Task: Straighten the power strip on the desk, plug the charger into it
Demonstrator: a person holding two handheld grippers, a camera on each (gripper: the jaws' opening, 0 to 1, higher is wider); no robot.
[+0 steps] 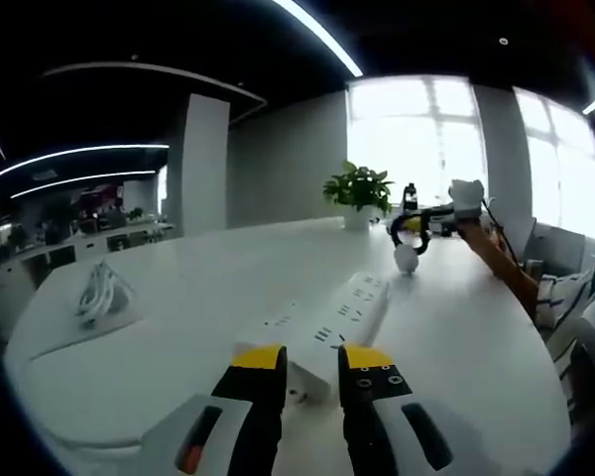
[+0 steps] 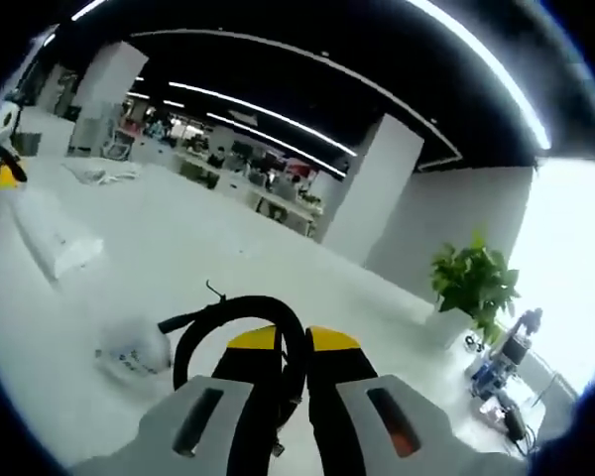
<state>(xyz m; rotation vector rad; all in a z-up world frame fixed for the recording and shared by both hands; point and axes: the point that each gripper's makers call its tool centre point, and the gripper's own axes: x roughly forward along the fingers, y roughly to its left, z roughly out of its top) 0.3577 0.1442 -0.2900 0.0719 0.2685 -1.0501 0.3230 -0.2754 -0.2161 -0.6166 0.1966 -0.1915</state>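
Note:
A long white power strip [image 1: 339, 315] lies on the white table [image 1: 178, 377], running away from my left gripper [image 1: 313, 361]. That gripper is open, its yellow-tipped jaws standing at the strip's near end. Beyond the strip's far end, my right gripper [image 1: 414, 226] holds a black cable loop, and a white charger [image 1: 407, 258] hangs from it just above the table. In the right gripper view, the right gripper [image 2: 293, 342] is shut on the black cable [image 2: 228, 309]. There the charger [image 2: 134, 352] sits lower left, with the power strip [image 2: 48, 238] far left.
A bundle of white cable [image 1: 99, 293] lies on the table's left part. A potted plant [image 1: 357, 188] stands at the far edge, near bright windows. A person's gloved hand [image 1: 466, 193] and sleeve reach in from the right. Small items [image 2: 501, 382] sit past the plant [image 2: 476, 283].

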